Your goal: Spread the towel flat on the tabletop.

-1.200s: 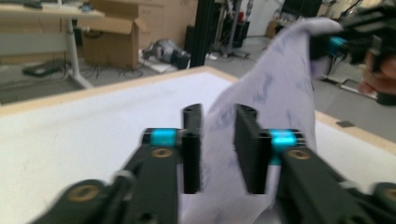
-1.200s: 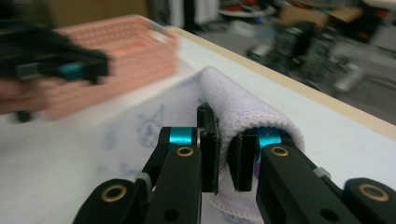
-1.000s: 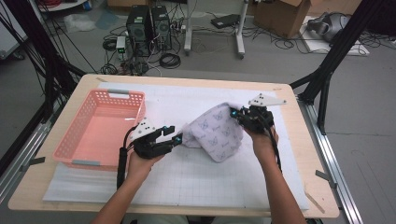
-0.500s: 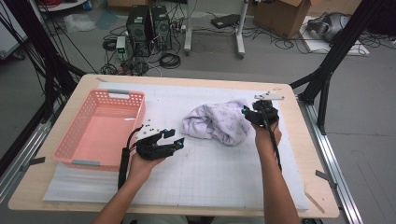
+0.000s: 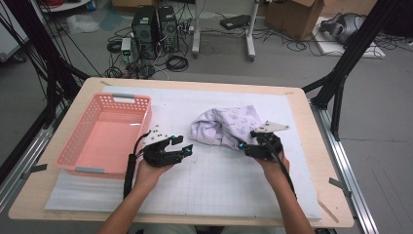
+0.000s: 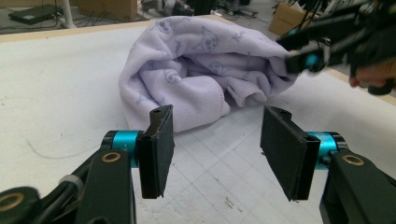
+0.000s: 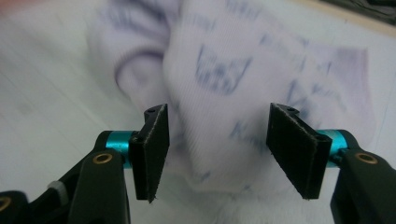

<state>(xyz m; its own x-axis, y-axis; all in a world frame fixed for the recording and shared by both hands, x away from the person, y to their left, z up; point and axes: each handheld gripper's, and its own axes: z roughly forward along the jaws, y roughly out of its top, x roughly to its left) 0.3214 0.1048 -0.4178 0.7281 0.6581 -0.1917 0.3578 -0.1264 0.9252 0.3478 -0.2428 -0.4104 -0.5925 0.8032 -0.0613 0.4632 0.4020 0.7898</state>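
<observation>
Two grippers over the white gridded mat (image 5: 214, 180), each in a hand at the near side. Left gripper (image 5: 181, 148) jaws spread wide, nothing between them; it points at the cloth, a clear gap of mat in front. Right gripper (image 5: 247, 141) jaws also spread wide, gripping nothing; its tips sit at the cloth's near right edge, fabric lying between and under them in the right gripper view, which is blurred. Lavender printed cloth (image 5: 226, 126) lies bunched and folded on the mat, centre-right, hem rolled toward the left gripper (image 6: 215, 140). Pink basket (image 5: 78, 151) on the mat's left side, well apart from the cloth. Wooden table (image 5: 311, 122) edge beyond.
</observation>
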